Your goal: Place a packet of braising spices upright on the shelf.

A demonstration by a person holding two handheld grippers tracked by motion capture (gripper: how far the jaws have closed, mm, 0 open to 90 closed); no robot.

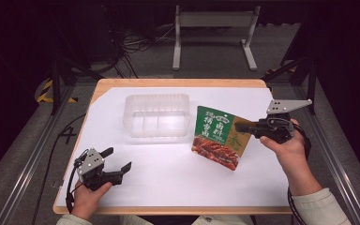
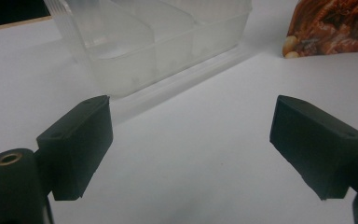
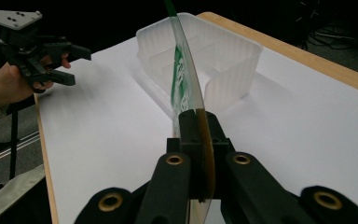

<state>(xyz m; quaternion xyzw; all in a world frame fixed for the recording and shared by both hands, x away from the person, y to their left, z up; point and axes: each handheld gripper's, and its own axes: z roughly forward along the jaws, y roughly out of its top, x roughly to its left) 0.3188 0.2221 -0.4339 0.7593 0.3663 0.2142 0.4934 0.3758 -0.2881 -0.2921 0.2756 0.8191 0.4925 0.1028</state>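
Note:
A green and brown food pouch (image 1: 218, 137) hangs tilted above the white table, right of centre. My right gripper (image 1: 242, 127) is shut on its right edge, and in the right gripper view the pouch (image 3: 182, 70) runs edge-on out of the pressed jaws of that gripper (image 3: 196, 122). A clear plastic tray (image 1: 157, 115) with dividers stands on the table behind and left of the pouch. My left gripper (image 1: 118, 159) rests near the front left corner, open, with nothing between its fingers (image 2: 77, 144); the tray (image 2: 163, 39) lies ahead of it.
White paper (image 1: 168, 178) covers a wooden table (image 1: 178, 83). A metal stand (image 1: 213, 35) and cables lie on the floor beyond the far edge. Rails run along both sides of the table.

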